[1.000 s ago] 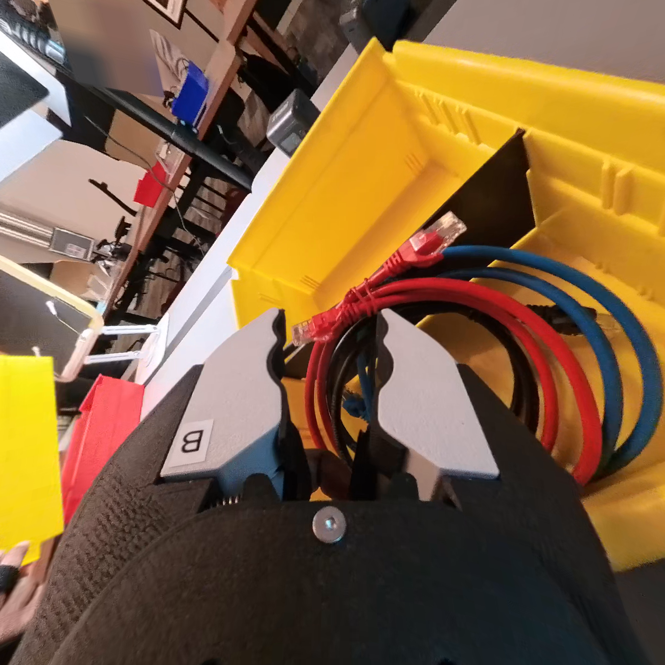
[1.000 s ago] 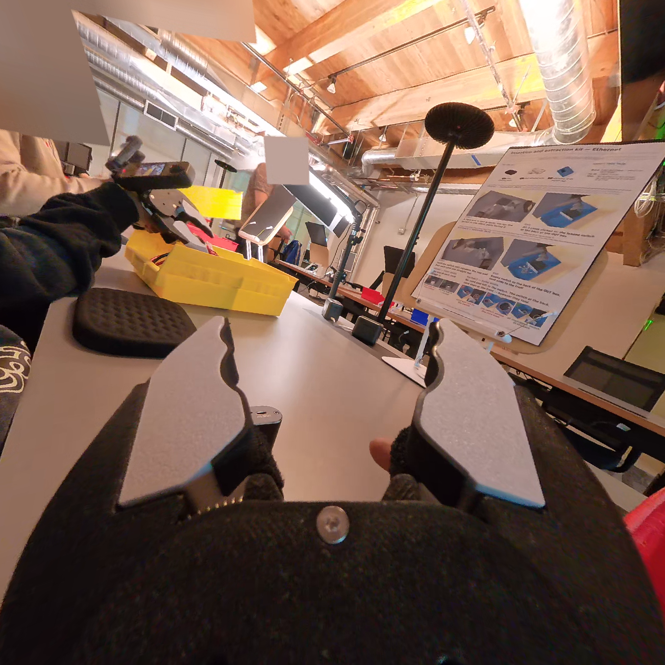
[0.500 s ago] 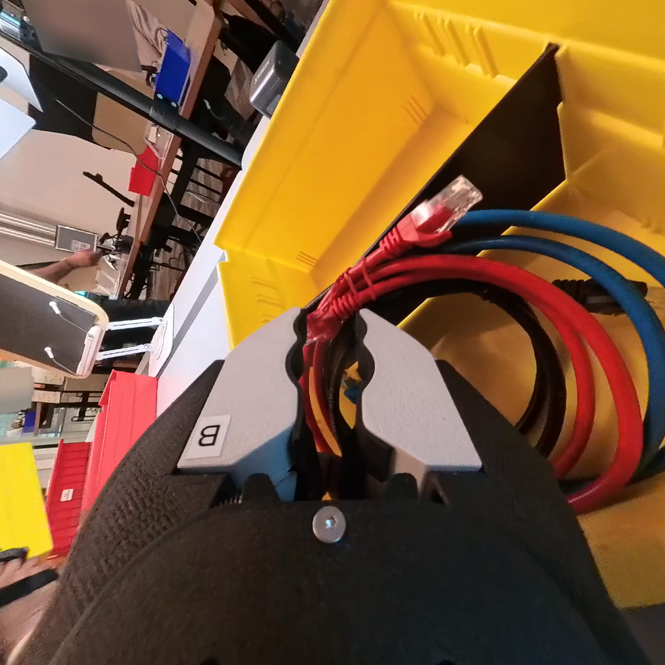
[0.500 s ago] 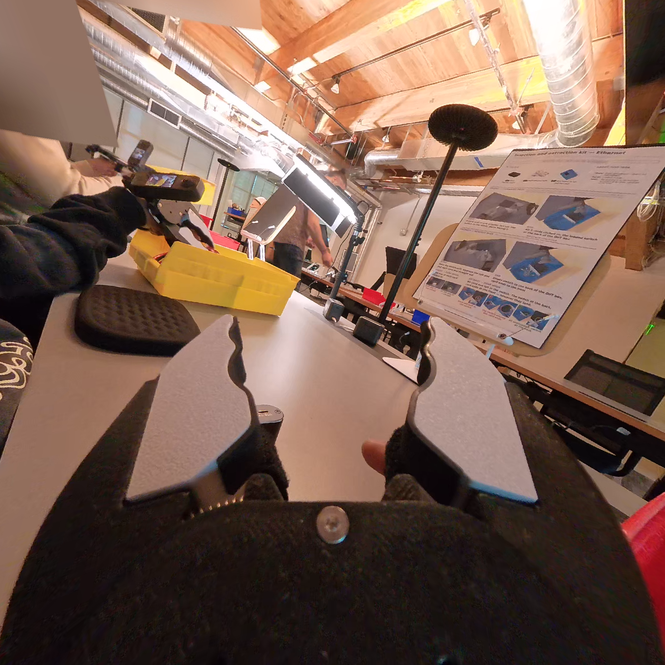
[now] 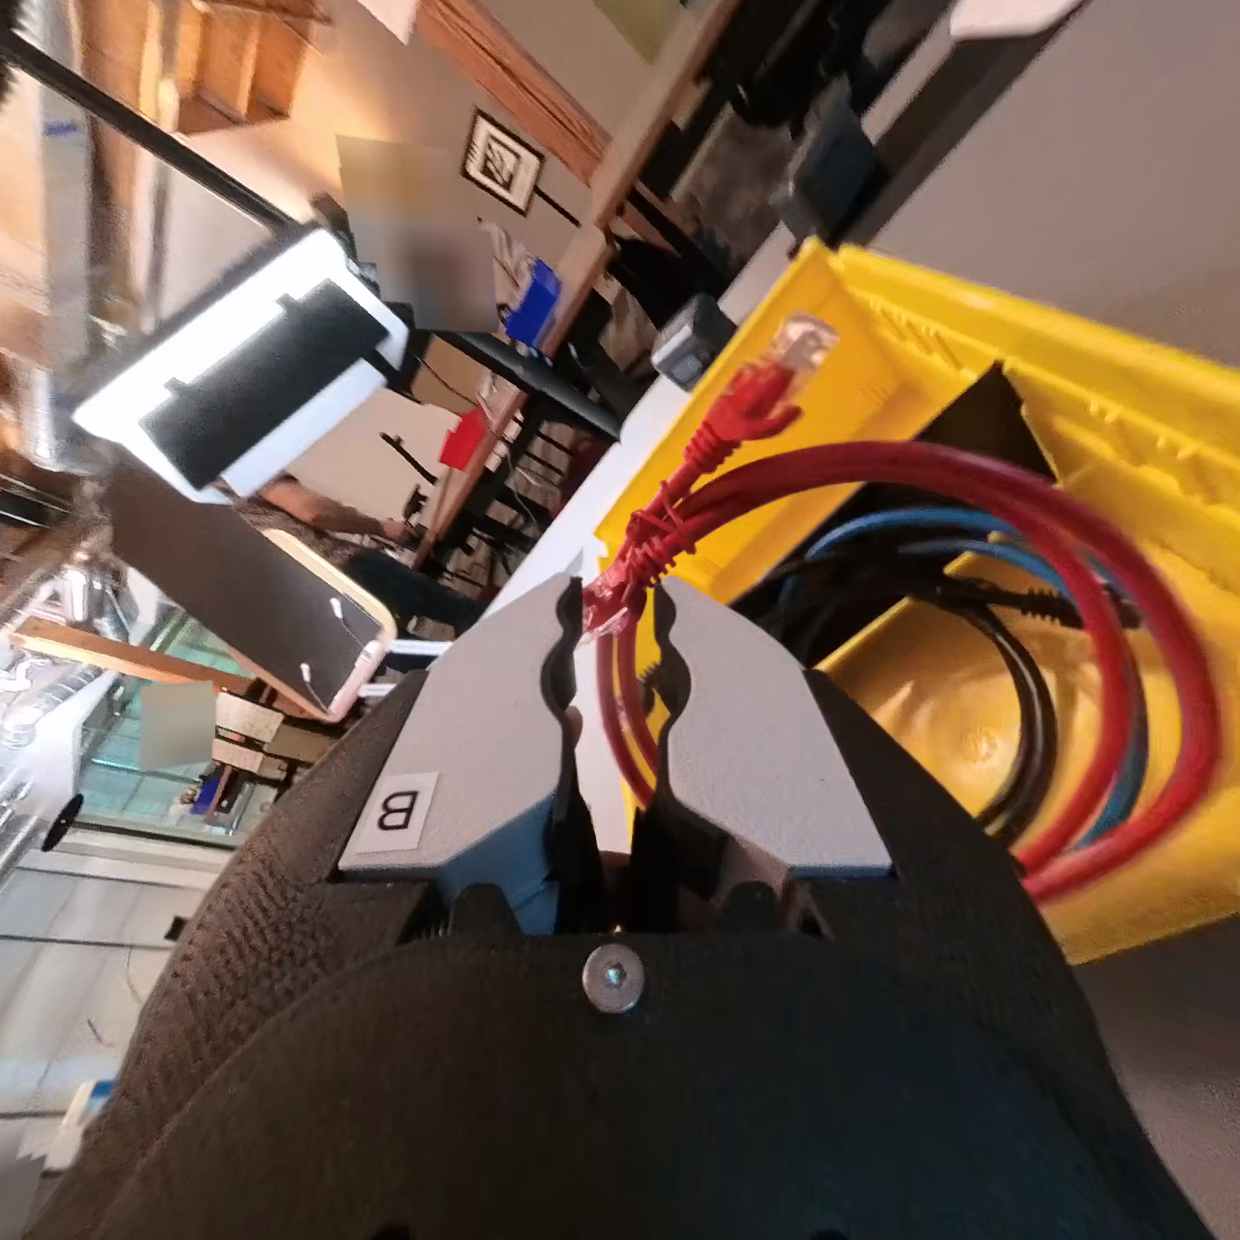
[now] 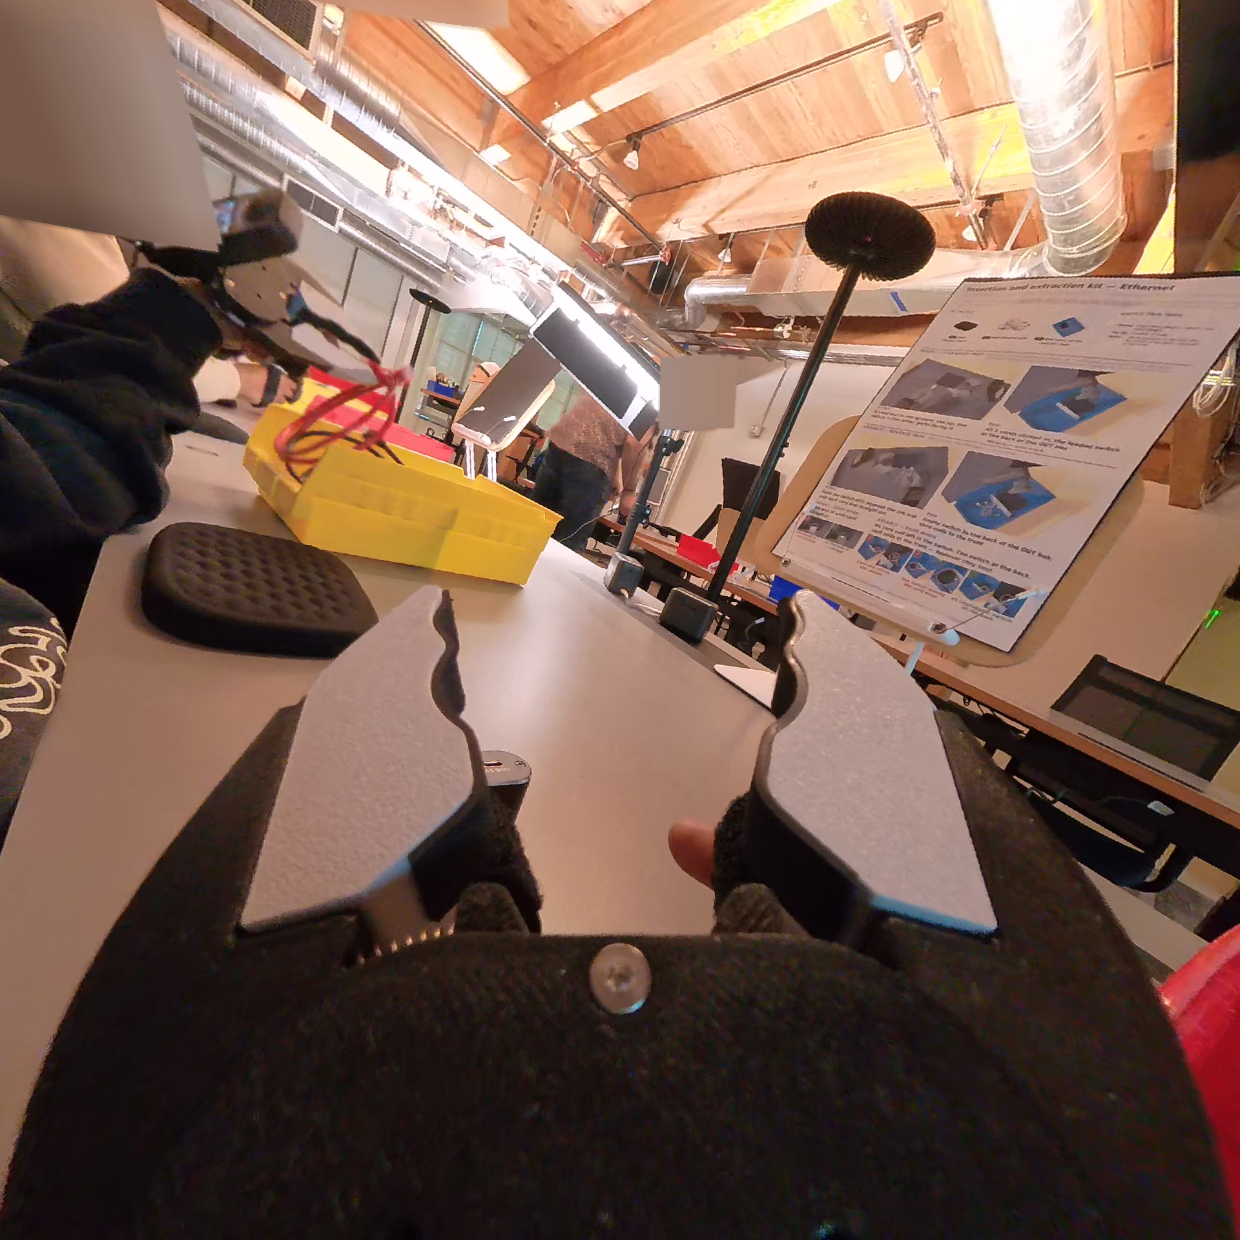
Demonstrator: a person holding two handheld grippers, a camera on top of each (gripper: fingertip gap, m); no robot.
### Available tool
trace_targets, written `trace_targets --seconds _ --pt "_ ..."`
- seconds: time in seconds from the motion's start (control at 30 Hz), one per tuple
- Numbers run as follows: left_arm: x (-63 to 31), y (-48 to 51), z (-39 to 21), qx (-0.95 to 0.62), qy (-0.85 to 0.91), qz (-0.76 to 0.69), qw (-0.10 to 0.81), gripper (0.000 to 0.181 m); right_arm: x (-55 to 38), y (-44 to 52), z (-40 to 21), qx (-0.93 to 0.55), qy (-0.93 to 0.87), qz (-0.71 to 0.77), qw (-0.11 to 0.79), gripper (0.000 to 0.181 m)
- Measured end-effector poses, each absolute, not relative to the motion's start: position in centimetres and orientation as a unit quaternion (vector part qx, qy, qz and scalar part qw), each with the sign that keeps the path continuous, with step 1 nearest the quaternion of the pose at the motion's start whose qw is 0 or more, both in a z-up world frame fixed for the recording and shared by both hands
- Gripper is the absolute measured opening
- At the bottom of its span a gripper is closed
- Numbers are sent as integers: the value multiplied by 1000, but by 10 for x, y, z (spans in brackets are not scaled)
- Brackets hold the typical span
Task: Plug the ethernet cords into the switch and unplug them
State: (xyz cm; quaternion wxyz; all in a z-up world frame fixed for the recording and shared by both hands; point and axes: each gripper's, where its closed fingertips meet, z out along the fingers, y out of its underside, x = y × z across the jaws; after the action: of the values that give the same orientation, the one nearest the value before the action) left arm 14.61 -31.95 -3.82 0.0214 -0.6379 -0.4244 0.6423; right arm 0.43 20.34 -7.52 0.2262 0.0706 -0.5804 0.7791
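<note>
Left claw clamped on coiled red cord, above yellow plastic bin. Right claw open over smooth grey bench; dimpled black pad near.

Wooden beam ceiling, silver air duct, grey tabletop, tilted instruction board

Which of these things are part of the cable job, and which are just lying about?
For the job:
left tool, gripping the red cord
blue cord
black cord
yellow bin
right tool, open and empty

Lying about:
black pad
instruction board
</note>
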Motion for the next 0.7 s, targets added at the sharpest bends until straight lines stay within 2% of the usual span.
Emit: trace_targets --seconds 0.23,0.43,0.57,0.7 --pt "147 -262 57 -508 -322 786 146 17 6 203 -76 76 -582 777 228 89" --pt "119 -187 84 -522 -227 791 226 17 8 201 -78 87 -586 771 234 87" --pt "95 -128 79 -570 -134 779 223 17 6 198 -75 85 -589 764 250 85" --pt "73 -85 62 -620 -78 762 170 17 23 179 -47 104 -587 762 254 61"
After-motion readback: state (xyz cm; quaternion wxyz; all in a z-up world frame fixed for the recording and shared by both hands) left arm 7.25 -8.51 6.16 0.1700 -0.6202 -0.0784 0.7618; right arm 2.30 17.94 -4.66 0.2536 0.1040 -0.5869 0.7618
